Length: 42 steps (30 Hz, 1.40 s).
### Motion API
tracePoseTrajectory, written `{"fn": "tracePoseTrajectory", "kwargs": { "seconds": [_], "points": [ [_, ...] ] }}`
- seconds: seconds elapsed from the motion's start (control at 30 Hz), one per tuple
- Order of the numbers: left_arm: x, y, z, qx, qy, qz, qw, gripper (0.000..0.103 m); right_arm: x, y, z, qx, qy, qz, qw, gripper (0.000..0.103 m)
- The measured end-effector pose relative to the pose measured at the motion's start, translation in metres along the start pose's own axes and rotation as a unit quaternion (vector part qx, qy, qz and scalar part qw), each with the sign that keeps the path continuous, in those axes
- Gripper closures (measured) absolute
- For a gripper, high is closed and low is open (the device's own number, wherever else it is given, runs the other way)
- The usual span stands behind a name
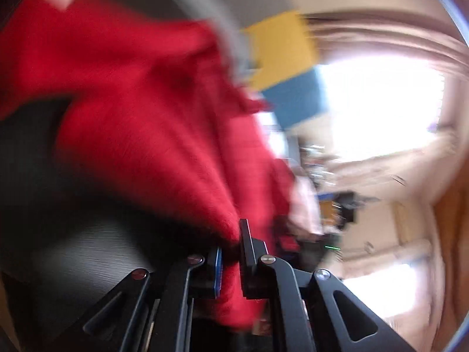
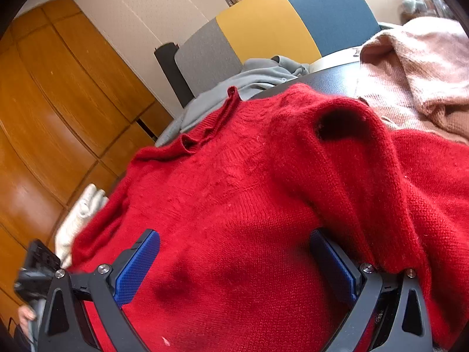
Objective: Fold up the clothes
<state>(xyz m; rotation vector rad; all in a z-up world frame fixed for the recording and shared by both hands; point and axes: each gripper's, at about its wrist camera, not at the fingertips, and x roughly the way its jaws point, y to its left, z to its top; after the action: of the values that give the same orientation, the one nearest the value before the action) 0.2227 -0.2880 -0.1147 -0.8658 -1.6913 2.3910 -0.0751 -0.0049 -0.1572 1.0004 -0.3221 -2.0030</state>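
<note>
A red knit sweater (image 2: 240, 182) lies spread over a dark table, collar toward the far left, one sleeve (image 2: 351, 152) folded across the body. My right gripper (image 2: 234, 261) is open, its blue pads (image 2: 137, 267) wide apart just above the sweater's body. In the blurred left wrist view my left gripper (image 1: 231, 252) is shut on a bunch of the red sweater (image 1: 140, 111) and holds it lifted above the dark table (image 1: 73, 252).
A grey garment (image 2: 234, 88) lies behind the sweater and a pink knit garment (image 2: 410, 73) at the far right. A grey, yellow and blue chair back (image 2: 278, 26) stands behind the table. Wooden cabinets (image 2: 52, 102) are on the left. A white cloth (image 2: 79, 217) hangs at the table's left edge.
</note>
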Motion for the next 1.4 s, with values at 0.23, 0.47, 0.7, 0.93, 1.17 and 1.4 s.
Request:
{"fn": "tracePoseTrajectory", "kwargs": {
  "seconds": [0.23,0.47,0.7,0.93,1.17,1.4],
  "points": [
    [-0.031,-0.049,0.015,0.040,-0.042,-0.066,0.9961,0.072,-0.001,-0.003,0.002,0.005,-0.003,0.010,1.000,0.000],
    [-0.046,0.034,-0.015,-0.005,-0.026,0.087,0.9959,0.072,-0.002,-0.006,0.004,0.006,-0.004,0.014,1.000,0.000],
    [-0.016,0.080,-0.049,-0.054,0.046,0.111,0.9913,0.072,-0.002,-0.006,0.004,0.007,-0.005,0.015,1.000,0.000],
    [0.009,0.078,-0.034,-0.031,0.049,0.119,0.9911,0.071,-0.002,-0.005,0.004,0.008,-0.007,0.017,1.000,0.000],
    [0.021,0.096,-0.017,-0.088,0.058,0.078,0.9914,0.086,-0.003,-0.006,0.004,0.011,-0.009,0.021,1.000,0.000],
    [-0.071,0.056,0.021,-0.021,-0.028,-0.017,0.9992,0.090,-0.004,-0.007,0.004,0.013,-0.010,0.025,1.000,0.000]
  ]
}}
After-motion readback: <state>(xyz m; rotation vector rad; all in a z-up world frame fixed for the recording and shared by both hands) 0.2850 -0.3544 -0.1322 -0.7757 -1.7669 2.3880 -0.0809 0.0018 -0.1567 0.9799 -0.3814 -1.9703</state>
